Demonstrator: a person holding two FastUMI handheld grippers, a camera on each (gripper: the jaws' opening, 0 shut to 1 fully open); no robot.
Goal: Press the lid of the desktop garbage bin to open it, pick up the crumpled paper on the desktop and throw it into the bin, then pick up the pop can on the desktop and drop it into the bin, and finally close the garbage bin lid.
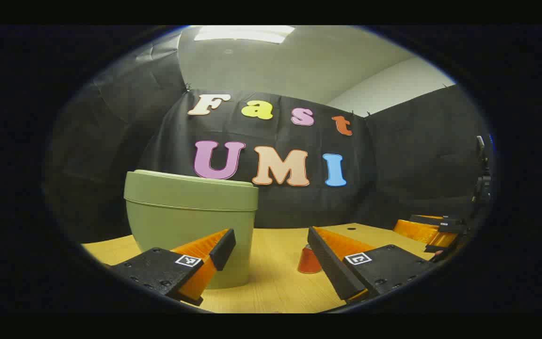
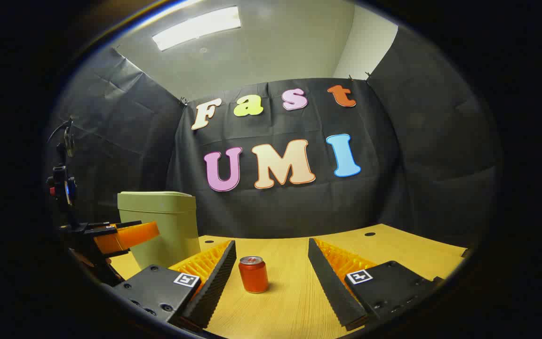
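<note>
The pale green bin (image 1: 191,221) stands close ahead on the left in the left gripper view, its lid down. My left gripper (image 1: 271,234) is open and holds nothing; its left finger lies in front of the bin's wall. A red pop can (image 1: 307,260) stands upright on the wooden table (image 1: 275,287), partly hidden behind the right finger. In the right gripper view the can (image 2: 253,274) stands a little ahead of my open right gripper (image 2: 271,244), in line with the gap and left of its middle. The bin (image 2: 163,226) is at the left.
The right gripper (image 1: 428,228) shows low at the far right of the left gripper view. The left gripper (image 2: 125,235) shows beside the bin in the right gripper view. Black cloth walls close the table's back and sides. Small round holes (image 2: 370,233) mark the tabletop.
</note>
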